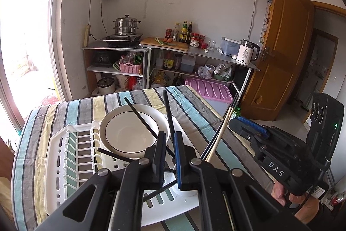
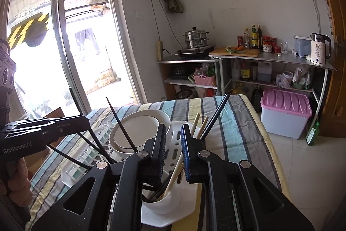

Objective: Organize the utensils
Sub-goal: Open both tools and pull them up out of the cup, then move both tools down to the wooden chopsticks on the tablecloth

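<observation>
Chopsticks are what both grippers are busy with. Several thin black chopsticks [image 1: 141,119] fan out past the left gripper [image 1: 168,149], crossing over the white round bowls with a dark ring [image 1: 129,133]. That gripper's jaws stand slightly apart with one black stick running up between them. Whether the pads truly pinch it I cannot tell — a narrow gap shows on either side. The right gripper [image 2: 173,149] hovers with its jaws spread just above the white plastic utensil cup [image 2: 164,200]. Pale wooden chopsticks [image 2: 195,125] and another black one rise through and just beyond that gap, their lower ends resting in the cup.

The cup sits at the corner of the white slotted plastic dish rack [image 1: 62,157], so standing sticks upright there gathers them in one place. Judging by this, the loose black ones on the left are meant to join them.

Much is hidden — the linkages of both grippers cover the cup's mouth and the sticks' lower ends. In the left wrist view the cup is nearly all behind the jaws. The striped tablecloth [image 1: 190,105] is cut off below.
</observation>
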`<action>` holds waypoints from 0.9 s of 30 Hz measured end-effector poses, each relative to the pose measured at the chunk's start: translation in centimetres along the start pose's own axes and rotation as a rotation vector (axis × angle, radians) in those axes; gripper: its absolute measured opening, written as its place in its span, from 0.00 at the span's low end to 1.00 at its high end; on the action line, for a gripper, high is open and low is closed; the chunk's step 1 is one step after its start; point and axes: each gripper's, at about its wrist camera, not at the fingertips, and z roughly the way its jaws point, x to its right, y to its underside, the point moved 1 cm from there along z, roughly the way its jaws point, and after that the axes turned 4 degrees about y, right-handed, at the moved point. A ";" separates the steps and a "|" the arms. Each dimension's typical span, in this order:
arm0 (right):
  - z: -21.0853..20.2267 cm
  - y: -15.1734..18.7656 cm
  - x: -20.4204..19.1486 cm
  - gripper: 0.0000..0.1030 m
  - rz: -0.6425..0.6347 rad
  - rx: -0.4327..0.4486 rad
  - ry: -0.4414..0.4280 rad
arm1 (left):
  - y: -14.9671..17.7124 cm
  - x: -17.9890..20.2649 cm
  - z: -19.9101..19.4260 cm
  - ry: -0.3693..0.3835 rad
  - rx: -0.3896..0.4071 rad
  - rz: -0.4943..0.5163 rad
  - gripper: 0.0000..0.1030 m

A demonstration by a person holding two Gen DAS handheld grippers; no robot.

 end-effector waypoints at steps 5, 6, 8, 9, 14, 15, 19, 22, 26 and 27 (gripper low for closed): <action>-1.6 0.5 0.2 0.15 0.013 0.006 -0.010 | 1.0 0.3 -1.8 -0.002 0.019 0.001 0.07; -2.1 0.6 0.3 0.15 0.017 0.007 -0.013 | 1.3 0.4 -2.3 -0.001 0.025 0.001 0.07; -3.0 0.9 0.3 0.15 0.017 0.010 -0.018 | 2.1 0.6 -3.4 0.003 0.040 0.000 0.07; -3.5 1.1 0.3 0.15 0.014 0.014 -0.017 | 2.6 0.6 -4.0 0.004 0.047 -0.002 0.07; -6.4 2.7 0.2 0.15 0.016 0.023 -0.022 | 5.5 0.8 -6.7 -0.001 0.068 -0.012 0.07; -6.9 3.1 0.1 0.15 0.015 0.022 -0.020 | 6.3 0.8 -7.2 -0.004 0.069 -0.013 0.07; -8.8 5.3 -0.4 0.15 0.006 0.005 -0.016 | 9.4 0.9 -8.6 -0.045 0.064 -0.012 0.07; -10.0 7.0 -1.0 0.15 -0.013 -0.014 -0.005 | 12.0 1.0 -9.2 -0.055 0.047 -0.016 0.07; -11.1 9.3 -1.8 0.15 -0.031 -0.047 -0.002 | 15.0 1.4 -9.6 -0.072 0.018 -0.023 0.07; -11.3 9.8 -2.0 0.15 -0.037 -0.055 -0.001 | 15.7 1.5 -9.7 -0.072 0.011 -0.024 0.07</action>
